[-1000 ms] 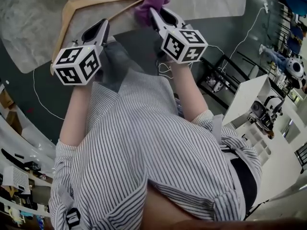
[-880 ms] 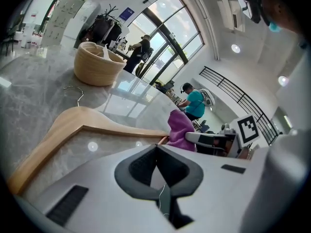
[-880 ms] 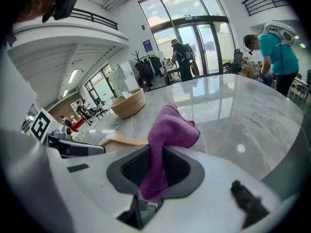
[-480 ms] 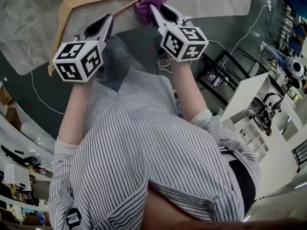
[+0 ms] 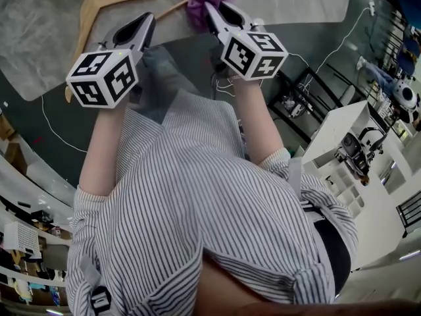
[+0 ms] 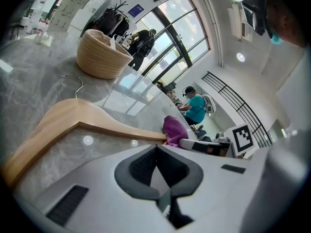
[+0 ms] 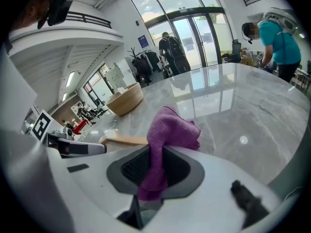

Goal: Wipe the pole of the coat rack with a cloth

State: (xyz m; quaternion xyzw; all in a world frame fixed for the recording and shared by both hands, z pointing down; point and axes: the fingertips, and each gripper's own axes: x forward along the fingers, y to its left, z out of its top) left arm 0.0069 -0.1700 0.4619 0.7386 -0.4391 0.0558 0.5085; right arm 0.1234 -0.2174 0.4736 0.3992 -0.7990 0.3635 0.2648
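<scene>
The purple cloth is pinched in the closed right claw at the end of the wooden hanger on the counter. The left claw is closed on nothing. Unheld, the hanger may be shoved aside.

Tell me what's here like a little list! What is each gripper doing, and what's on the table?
right gripper: shut on purple cloth
left gripper: shut, empty
hanger: wooden, lying flat on table, one end beside cloth
basket: on table, beyond hanger
</scene>
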